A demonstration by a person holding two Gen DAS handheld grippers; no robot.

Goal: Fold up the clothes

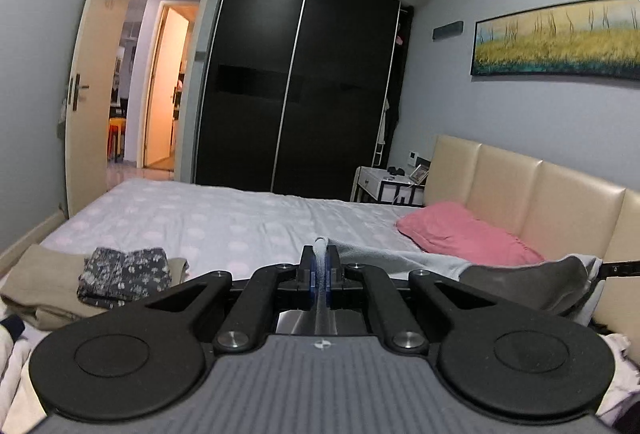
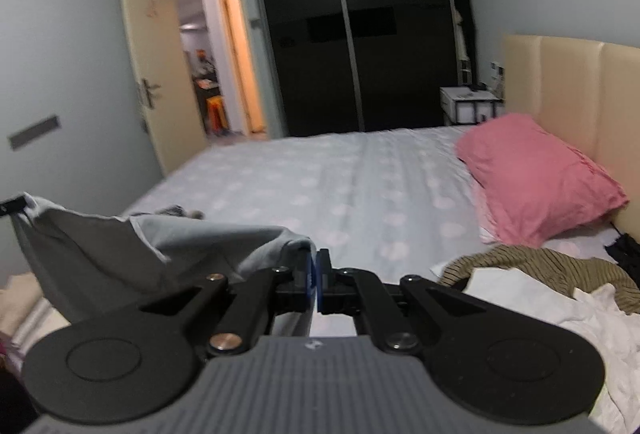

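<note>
The left gripper (image 1: 319, 266) is clamped on an edge of the light grey garment (image 1: 400, 254), which stretches toward the frame's right. The right gripper (image 2: 315, 274) pinches its other edge; the cloth (image 2: 120, 250) sags leftward, creased, above the bed (image 2: 340, 186).
</note>
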